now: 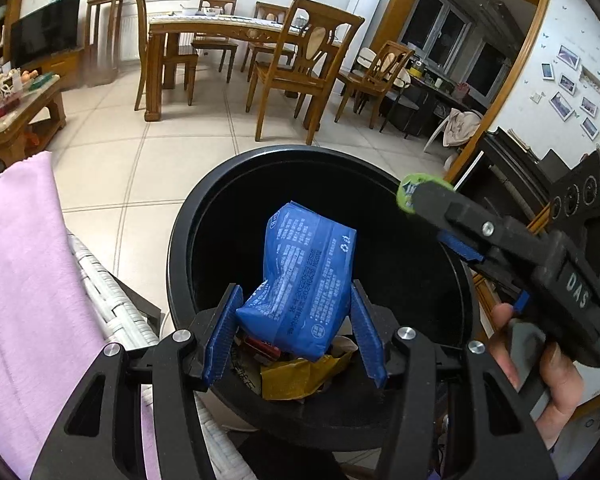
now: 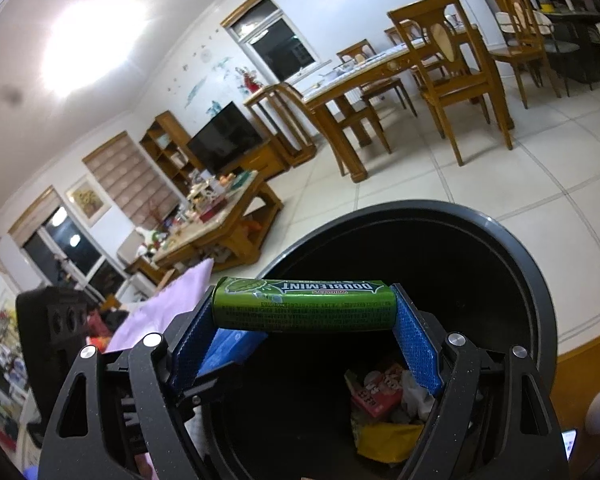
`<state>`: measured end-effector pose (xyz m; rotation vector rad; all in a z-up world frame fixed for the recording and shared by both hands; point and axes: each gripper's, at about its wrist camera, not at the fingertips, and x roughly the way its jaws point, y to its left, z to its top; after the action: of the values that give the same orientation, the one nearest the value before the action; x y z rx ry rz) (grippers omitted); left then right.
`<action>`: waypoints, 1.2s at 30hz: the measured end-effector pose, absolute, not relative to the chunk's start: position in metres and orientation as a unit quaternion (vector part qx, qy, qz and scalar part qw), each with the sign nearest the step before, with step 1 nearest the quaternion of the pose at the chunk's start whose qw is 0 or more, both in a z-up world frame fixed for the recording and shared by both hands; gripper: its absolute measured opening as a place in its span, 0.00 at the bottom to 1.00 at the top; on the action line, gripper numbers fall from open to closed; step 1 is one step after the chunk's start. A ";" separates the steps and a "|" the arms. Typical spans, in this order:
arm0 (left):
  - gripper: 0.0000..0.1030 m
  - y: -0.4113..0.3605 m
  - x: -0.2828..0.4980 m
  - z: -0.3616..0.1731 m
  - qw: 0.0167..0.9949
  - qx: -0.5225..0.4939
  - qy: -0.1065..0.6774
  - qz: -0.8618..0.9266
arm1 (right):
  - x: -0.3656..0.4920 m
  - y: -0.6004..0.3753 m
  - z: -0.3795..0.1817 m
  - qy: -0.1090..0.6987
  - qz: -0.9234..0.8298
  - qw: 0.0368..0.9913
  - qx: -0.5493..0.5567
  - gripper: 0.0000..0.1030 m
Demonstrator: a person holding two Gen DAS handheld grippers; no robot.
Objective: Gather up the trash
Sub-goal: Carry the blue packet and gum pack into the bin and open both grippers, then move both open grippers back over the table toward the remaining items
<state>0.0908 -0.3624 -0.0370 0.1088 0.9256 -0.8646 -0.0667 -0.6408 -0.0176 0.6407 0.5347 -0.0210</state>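
Note:
My left gripper (image 1: 296, 304) is shut on a blue plastic packet (image 1: 306, 280) and holds it over the mouth of a round black trash bin (image 1: 188, 232). My right gripper (image 2: 304, 308) is shut on a green Doublemint gum pack (image 2: 300, 306), held lengthwise between the blue pads over the same bin (image 2: 540, 280). In the left wrist view the right gripper (image 1: 416, 196) reaches in from the right above the bin's far rim, with the gum's green end (image 1: 406, 194) showing. Trash lies inside the bin: a yellow wrapper (image 1: 296, 378) and a red and white wrapper (image 2: 376, 396).
A pink cloth (image 1: 24, 280) covers a white wicker seat (image 1: 112, 304) left of the bin. A wooden dining table (image 1: 220, 28) with chairs (image 1: 300, 68) stands behind on the tiled floor (image 1: 140, 176). A cluttered coffee table (image 1: 12, 108) and a TV (image 1: 46, 34) are at left.

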 end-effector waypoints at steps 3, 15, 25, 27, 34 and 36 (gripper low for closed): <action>0.52 -0.366 0.091 -0.039 0.804 0.055 0.434 -0.403 | -0.061 -0.641 -0.022 0.267 -0.013 0.911 0.313 0.79; 0.54 -0.368 0.088 -0.044 0.798 0.067 0.443 -0.402 | -0.051 -0.641 -0.033 0.285 -0.028 0.903 0.321 0.79; 0.64 -0.338 0.071 -0.027 0.806 0.063 0.428 -0.404 | -0.048 -0.627 -0.030 0.295 -0.037 0.904 0.307 0.79; 0.64 -0.326 0.064 -0.024 0.808 0.060 0.424 -0.404 | -0.046 -0.621 -0.026 0.296 -0.039 0.907 0.298 0.81; 0.64 -0.253 0.050 -0.010 0.827 0.022 0.414 -0.379 | -0.041 -0.586 -0.009 0.303 -0.034 0.916 0.262 0.82; 0.64 -0.224 0.048 -0.007 0.838 0.008 0.411 -0.359 | -0.039 -0.569 -0.002 0.305 -0.024 0.920 0.247 0.82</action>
<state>0.0477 -0.2239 -0.0073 0.0173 0.8695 -0.7606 -0.0394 -0.5691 -0.0016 0.5071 0.6266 -0.0496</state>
